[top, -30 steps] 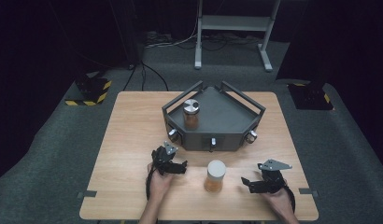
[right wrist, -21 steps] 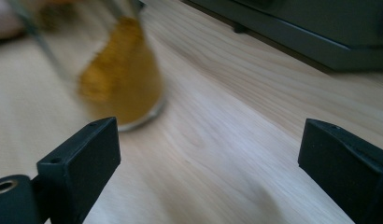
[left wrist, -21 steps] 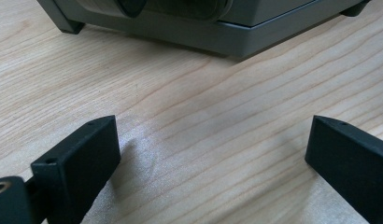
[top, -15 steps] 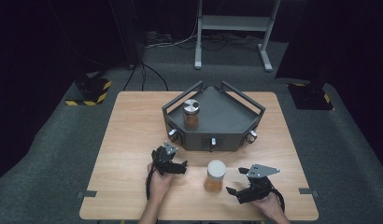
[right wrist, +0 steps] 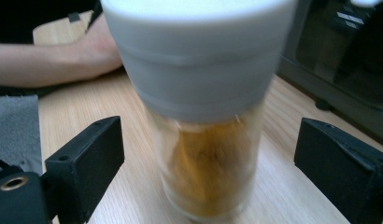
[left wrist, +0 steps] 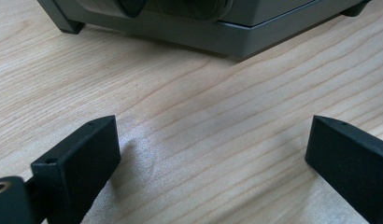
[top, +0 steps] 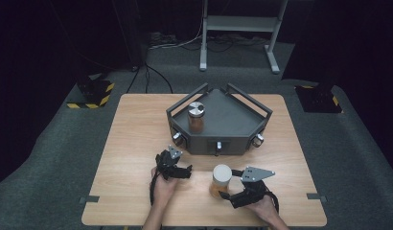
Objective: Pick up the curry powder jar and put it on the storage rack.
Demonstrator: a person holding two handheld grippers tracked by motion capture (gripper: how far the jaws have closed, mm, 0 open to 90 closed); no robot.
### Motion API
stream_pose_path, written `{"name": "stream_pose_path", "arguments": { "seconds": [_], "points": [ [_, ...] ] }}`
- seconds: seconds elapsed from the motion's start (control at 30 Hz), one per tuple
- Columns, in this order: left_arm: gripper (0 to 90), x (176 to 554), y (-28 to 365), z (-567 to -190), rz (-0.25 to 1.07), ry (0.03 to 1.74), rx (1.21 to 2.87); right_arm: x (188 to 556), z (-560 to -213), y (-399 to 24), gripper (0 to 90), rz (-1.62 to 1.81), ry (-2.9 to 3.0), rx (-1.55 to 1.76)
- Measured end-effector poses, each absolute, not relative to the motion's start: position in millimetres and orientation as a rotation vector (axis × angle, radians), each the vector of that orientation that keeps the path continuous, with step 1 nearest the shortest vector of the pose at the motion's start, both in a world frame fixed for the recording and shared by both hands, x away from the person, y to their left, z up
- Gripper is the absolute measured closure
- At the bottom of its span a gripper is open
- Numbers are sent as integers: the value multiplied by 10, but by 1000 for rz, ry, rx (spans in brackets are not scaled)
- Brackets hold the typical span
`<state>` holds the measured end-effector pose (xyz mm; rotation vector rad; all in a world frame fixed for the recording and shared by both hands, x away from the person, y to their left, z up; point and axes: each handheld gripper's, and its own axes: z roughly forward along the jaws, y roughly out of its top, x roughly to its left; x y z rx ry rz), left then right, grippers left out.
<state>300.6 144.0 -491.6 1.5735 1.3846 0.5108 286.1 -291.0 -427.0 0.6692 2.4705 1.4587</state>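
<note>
White-lidded jar [top: 221, 180] upright on table [top: 132, 143], just in front of grey tray [top: 233, 120]. Right gripper [top: 227, 195] at jar, jaws just closing, jar between but untouched. Left gripper [top: 185, 171] beside jar's left, jaws wide, empty.

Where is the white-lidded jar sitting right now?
In the high view the white-lidded jar stands upright on the table, near its front edge, just in front of the grey tray. It sits between the open jaws of the right gripper.
</note>
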Motion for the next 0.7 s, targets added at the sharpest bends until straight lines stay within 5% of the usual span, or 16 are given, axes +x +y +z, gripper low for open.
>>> {"name": "stream_pose_path", "arguments": {
  "seconds": [0.7],
  "points": [
    [33,3007,1442,-4914,511,1384,1576,2894,-4260,-2724,256,1515,2414,610]
  ]
}}
